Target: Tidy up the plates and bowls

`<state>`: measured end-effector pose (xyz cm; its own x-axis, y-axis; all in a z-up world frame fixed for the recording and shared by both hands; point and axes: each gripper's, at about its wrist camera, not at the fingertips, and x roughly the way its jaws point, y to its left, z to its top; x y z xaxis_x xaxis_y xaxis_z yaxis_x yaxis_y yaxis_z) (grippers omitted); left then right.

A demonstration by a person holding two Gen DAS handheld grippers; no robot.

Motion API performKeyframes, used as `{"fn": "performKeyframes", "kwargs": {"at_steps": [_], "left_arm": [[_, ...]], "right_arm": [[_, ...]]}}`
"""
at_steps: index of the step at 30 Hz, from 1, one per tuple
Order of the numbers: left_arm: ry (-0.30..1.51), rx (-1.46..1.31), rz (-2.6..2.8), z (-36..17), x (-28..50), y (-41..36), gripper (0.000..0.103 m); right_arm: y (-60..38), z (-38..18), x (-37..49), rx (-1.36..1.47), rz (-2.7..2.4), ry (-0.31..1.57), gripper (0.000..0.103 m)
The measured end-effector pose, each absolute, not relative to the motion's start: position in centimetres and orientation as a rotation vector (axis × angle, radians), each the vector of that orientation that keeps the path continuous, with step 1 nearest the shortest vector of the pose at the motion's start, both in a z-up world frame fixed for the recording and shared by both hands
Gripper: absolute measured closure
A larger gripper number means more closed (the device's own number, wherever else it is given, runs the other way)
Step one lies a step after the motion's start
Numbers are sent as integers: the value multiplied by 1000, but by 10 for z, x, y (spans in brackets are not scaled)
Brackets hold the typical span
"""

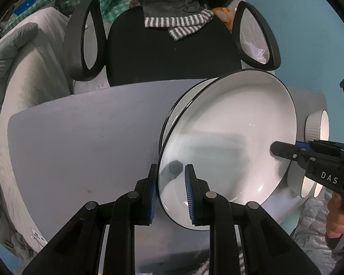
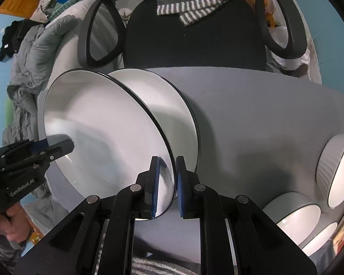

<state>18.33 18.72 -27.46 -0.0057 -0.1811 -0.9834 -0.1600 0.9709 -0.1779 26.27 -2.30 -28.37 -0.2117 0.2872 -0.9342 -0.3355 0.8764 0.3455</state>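
Left wrist view
Left hand-held gripper (image 1: 170,190): clamped on near rim of upper plate (image 1: 229,142), one pad under, one pad inside.
Upper plate: white with black rim, carried tilted just above second plate (image 1: 188,96), which lies on grey table (image 1: 80,142).
Right hand-held gripper (image 1: 277,149): seen at right edge, pinching far rim of same plate; a hand (image 1: 339,215) on its handle.
Bowls (image 1: 317,126): white, ribbed, on table behind plate at right.
Chair (image 1: 169,52): black, beyond table, striped cloth draped over it.

Right wrist view
Right hand-held gripper (image 2: 167,185): closed on thin rim of upper plate (image 2: 98,133).
Lower plate (image 2: 169,105): flat on table (image 2: 263,114), partly covered by carried one.
Left hand-held gripper (image 2: 67,145): at left, gripping opposite rim.
Bowls (image 2: 339,167): grouped at right end of table, apart from plates.

Step in hand: likely stacking, upper plate held over lower by both grippers.
Next move: level plate, centre over lower one, lower gently until seated, then release both rims evenly.
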Motion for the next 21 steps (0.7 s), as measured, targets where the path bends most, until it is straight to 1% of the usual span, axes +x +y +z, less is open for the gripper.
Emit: {"fn": "performKeyframes", "kwargs": {"at_steps": [21], "left_arm": [[1637,-267,36,-295,193,183,81]], "right_arm": [[-18,-306,273,-58,553,1769,89]]}}
